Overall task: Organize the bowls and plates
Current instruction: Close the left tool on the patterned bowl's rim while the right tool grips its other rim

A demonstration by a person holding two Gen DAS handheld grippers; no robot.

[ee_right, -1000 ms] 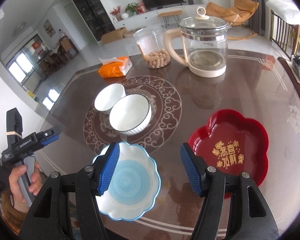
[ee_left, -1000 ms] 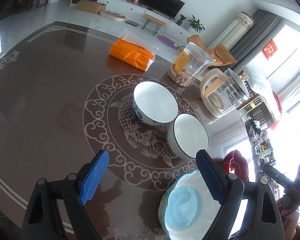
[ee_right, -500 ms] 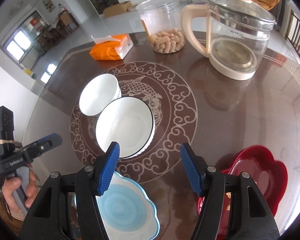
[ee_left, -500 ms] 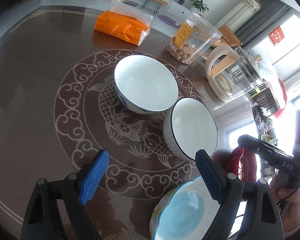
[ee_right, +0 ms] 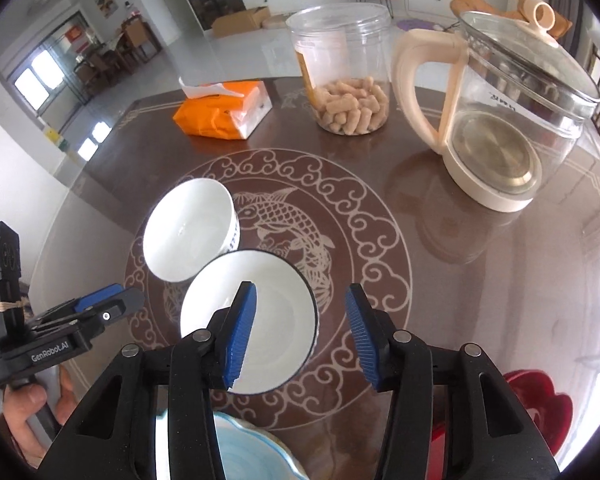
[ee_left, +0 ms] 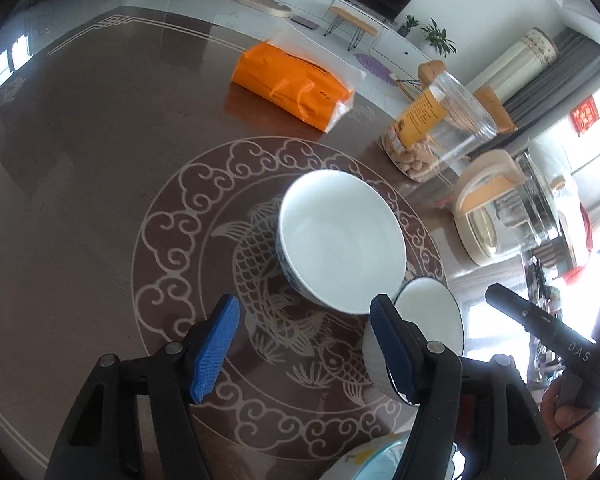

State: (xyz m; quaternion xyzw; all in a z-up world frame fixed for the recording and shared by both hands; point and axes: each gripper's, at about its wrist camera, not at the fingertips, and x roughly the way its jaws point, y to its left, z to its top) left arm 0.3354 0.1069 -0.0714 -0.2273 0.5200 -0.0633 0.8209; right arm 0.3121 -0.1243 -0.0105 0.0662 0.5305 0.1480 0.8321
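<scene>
Fig.: two hand-held claws over a dark brown counter w/ a pale fish-and-cloud medallion at centre.

(a) Left wrist view. Left claw hangs above the medallion, jaws partway apart, having just been closing; nothing but the medallion shows btwn the blue pads, no contact w/ any dish. Blue-patterned white bowl stands upright just beyond the claw's right finger. Black-rimmed white bowl sits just beside it, partly hidden behind that finger; whether the two bowls touch cannot be told. Blue scalloped plate shows only as a sliver at the bottom edge.

(b) Right wrist view. Right claw is over the black-rimmed bowl, jaws at a moderate gap, also having just been closing. Left pad lies over the bowl's inside, right pad outside the rim, so the near wall falls btwn them; pads appear clear of it, no grip seen. Patterned bowl is up-left, rims close. Scalloped plate is at bottom, under the claw body. Red flower-shaped plate lies at lower right, well apart from the bowls.

(c) Far side of counter: orange tissue pack, clear snack jar, glass kettle w/ cream handle.
</scene>
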